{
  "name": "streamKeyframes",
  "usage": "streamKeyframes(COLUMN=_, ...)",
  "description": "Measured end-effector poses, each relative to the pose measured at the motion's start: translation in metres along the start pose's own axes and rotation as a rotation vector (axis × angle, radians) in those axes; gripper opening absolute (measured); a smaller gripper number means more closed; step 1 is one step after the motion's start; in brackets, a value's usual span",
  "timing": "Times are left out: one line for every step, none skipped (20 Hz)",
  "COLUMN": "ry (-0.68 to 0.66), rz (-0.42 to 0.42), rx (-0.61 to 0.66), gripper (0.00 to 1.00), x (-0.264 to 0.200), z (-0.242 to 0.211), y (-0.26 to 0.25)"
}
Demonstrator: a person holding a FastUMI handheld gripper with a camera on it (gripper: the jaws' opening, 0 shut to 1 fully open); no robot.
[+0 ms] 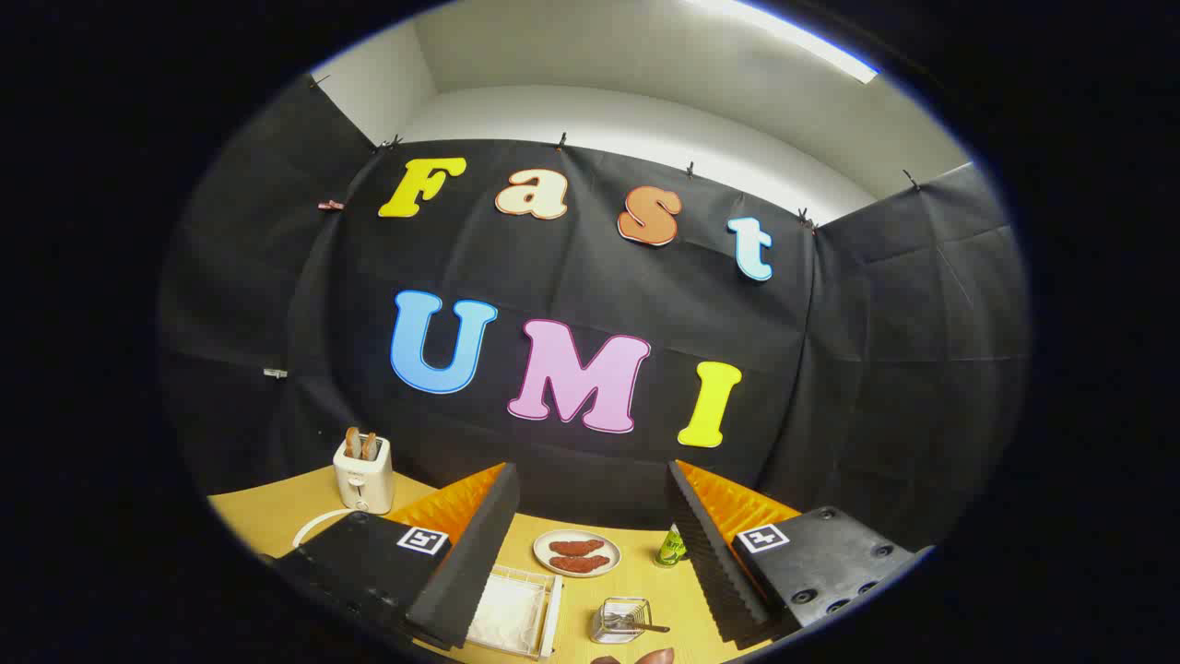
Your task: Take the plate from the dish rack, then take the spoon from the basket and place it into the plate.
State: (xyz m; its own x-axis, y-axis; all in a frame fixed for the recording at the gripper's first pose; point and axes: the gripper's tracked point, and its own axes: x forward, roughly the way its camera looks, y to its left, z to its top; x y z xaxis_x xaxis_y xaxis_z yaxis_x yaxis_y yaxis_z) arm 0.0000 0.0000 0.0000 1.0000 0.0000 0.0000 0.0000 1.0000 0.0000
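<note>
Between spread fingers, gripper (590, 553) empty above table (277, 516); rack (512, 613) with plate (505, 616) untouched, spoon (645, 626) in basket (619, 620). Nothing done, both steps left.

Matt wooden table (277, 516), wire dish rack (516, 613)

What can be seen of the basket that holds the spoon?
The basket is a small see-through container with thin wire-like walls, standing upright on the wooden table, between the open gripper's fingers and nearer than the round plate. A spoon lies in it, its handle sticking out over the rim toward the right finger. A white dish rack sits beside it, apart.
</note>
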Motion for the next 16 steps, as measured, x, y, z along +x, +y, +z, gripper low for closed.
streamKeyframes(ry=0.005, rz=0.002, rx=-0.003, gripper=0.97, x=-0.0005, z=-0.0014, y=0.0012)
streamKeyframes(ry=0.011, rz=0.006, rx=-0.002, gripper=0.97, x=-0.0015, z=-0.0025, y=0.0025)
streamKeyframes(ry=0.014, rz=0.009, rx=-0.003, gripper=0.97, x=-0.0012, z=-0.0036, y=0.0039)
streamKeyframes(ry=0.017, rz=0.011, rx=-0.002, gripper=0.97, x=-0.0020, z=-0.0042, y=0.0038)
streamKeyframes(ry=0.018, rz=0.013, rx=-0.002, gripper=0.97, x=-0.0011, z=-0.0046, y=0.0032)
streamKeyframes(ry=0.016, rz=0.017, rx=0.000, gripper=0.97, x=-0.0013, z=-0.0050, y=0.0041)
streamKeyframes(ry=0.018, rz=0.021, rx=-0.001, gripper=0.97, x=0.0002, z=-0.0052, y=0.0046)
streamKeyframes(ry=0.027, rz=0.024, rx=-0.003, gripper=0.97, x=0.0014, z=-0.0068, y=0.0045)
streamKeyframes(ry=0.027, rz=0.023, rx=-0.003, gripper=0.97, x=0.0010, z=-0.0072, y=0.0044)
streamKeyframes(ry=0.021, rz=0.017, rx=0.000, gripper=0.97, x=0.0009, z=-0.0054, y=0.0033)
streamKeyframes(ry=0.024, rz=0.012, rx=0.004, gripper=0.97, x=0.0016, z=-0.0065, y=0.0018)
streamKeyframes(ry=0.030, rz=0.010, rx=0.010, gripper=0.97, x=0.0010, z=-0.0080, y=0.0026)
streamKeyframes(ry=0.029, rz=0.007, rx=0.013, gripper=0.97, x=0.0011, z=-0.0084, y=0.0033)
streamKeyframes(ry=0.030, rz=0.000, rx=0.014, gripper=0.97, x=0.0019, z=-0.0082, y=0.0022)
streamKeyframes(ry=0.034, rz=-0.003, rx=0.016, gripper=0.97, x=0.0015, z=-0.0095, y=0.0023)
streamKeyframes(ry=0.037, rz=-0.002, rx=0.018, gripper=0.97, x=0.0014, z=-0.0104, y=0.0038)
